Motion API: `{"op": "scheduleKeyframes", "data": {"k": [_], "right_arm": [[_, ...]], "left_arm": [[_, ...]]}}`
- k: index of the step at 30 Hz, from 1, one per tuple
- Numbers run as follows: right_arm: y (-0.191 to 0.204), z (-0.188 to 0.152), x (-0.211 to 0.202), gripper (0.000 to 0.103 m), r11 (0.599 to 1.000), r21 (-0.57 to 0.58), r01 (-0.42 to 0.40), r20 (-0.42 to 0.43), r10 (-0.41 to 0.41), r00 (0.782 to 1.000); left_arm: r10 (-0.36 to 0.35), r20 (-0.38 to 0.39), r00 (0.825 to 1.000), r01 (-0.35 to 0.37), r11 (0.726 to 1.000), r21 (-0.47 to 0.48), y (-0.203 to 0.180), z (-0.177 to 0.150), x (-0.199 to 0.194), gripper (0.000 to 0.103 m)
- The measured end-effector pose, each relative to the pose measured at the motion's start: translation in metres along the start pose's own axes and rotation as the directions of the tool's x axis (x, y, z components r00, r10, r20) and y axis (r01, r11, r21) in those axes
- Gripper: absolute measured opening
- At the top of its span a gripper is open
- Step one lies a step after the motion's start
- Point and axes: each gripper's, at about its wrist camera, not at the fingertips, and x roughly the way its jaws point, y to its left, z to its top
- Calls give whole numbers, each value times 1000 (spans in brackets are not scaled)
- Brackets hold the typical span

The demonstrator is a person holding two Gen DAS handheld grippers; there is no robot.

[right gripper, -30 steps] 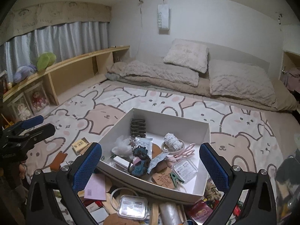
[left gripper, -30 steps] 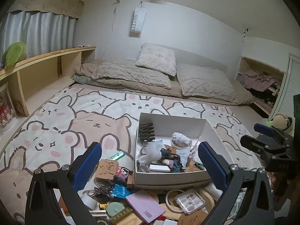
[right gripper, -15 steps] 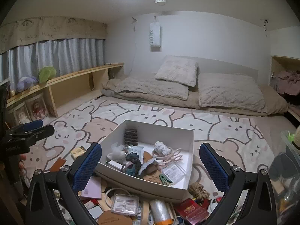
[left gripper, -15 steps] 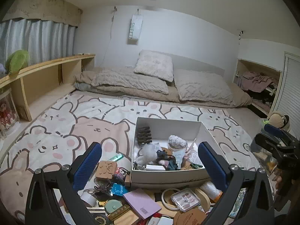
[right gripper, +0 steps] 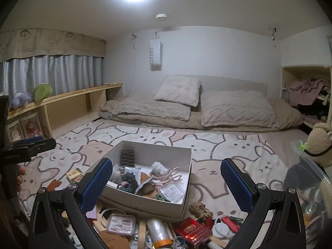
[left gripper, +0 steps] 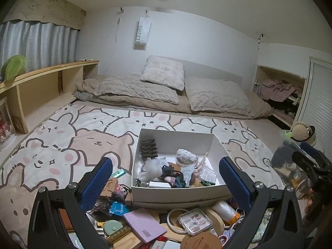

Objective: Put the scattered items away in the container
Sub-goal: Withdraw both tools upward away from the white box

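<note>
Both hand-held grippers point(left gripper: 166, 178) point(right gripper: 166, 178) spread wide, empty, red box point(right gripper: 192, 230) only in right view

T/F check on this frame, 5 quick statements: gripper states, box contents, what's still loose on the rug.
1. Both hand-held grippers are open and hold nothing. True: left hand-held gripper and right hand-held gripper have jaws spread wide, nothing between them.
2. The white box is empty. False: it already holds several items, including a dark hair claw and a yarn ball.
3. A purple notebook lies outside the box, in front of it. True.
4. The knotted rope is inside the box. False: it lies on the rug by the box's front right corner.
5. The red pack lies among loose items in front of the box. True.
</note>
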Motion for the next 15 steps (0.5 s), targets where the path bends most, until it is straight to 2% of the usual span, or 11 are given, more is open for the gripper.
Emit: {"op": "scheduleKeyframes", "data": {"k": [5, 15], "right_arm": [[-11, -9, -3, 103, 1000, 5, 19, 7, -19, 1000], [-40, -23, -2, 103, 996, 78, 34, 0, -34, 999]], "left_arm": [[-26, 10, 1000, 26, 1000, -11, -8, -3, 8, 103], [-28, 5, 1000, 28, 1000, -13, -11, -9, 15, 103]]}}
